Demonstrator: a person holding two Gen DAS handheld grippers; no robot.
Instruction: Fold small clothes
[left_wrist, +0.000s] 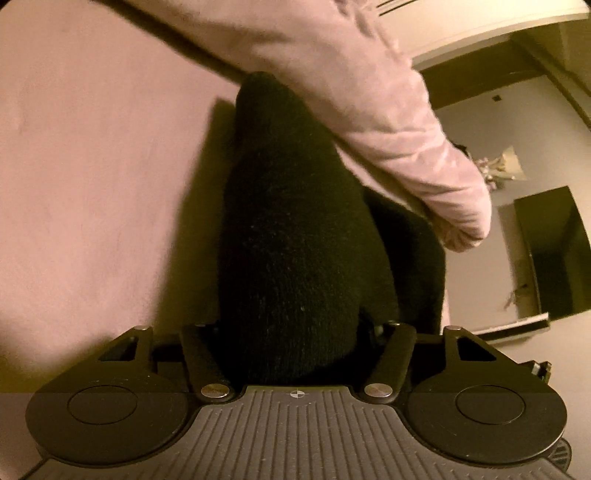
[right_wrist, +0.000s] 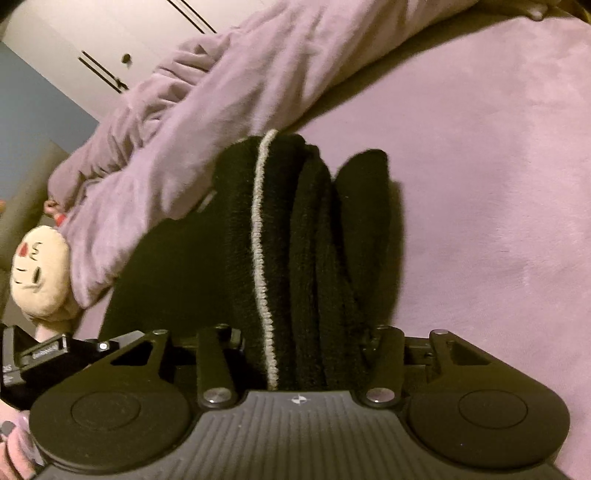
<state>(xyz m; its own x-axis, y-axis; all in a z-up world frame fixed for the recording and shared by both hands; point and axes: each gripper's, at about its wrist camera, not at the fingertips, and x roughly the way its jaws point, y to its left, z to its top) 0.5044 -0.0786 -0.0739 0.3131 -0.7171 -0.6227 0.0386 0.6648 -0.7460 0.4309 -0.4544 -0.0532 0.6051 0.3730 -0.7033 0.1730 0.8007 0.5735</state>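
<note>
Notably, both grippers' fingertips are hidden: black knit fabric fills the gap between the linkage arms in each wrist view, so the pads cannot be seen. The left gripper (left_wrist: 295, 332) has a black knit garment (left_wrist: 291, 236) bunched between its arms, apparently clamped. The right gripper (right_wrist: 299, 332) likewise appears closed on the same dark knit (right_wrist: 314, 251), folded in thick layers with a pale stitched trim line (right_wrist: 260, 236) running along one edge. The garment's far end rests on a pink-mauve bedcover (left_wrist: 92, 166), smooth and slightly blurred. A pink fleece sleeve (left_wrist: 388, 122) crosses the top of both views, its hand cut off. A cream plush toy (right_wrist: 38, 273) with a stitched face sits at the right view's left edge. White cupboard doors (right_wrist: 122, 40) and a dark screen (left_wrist: 554, 254) stand behind. A small label on the neighbouring gripper is unreadable.
</note>
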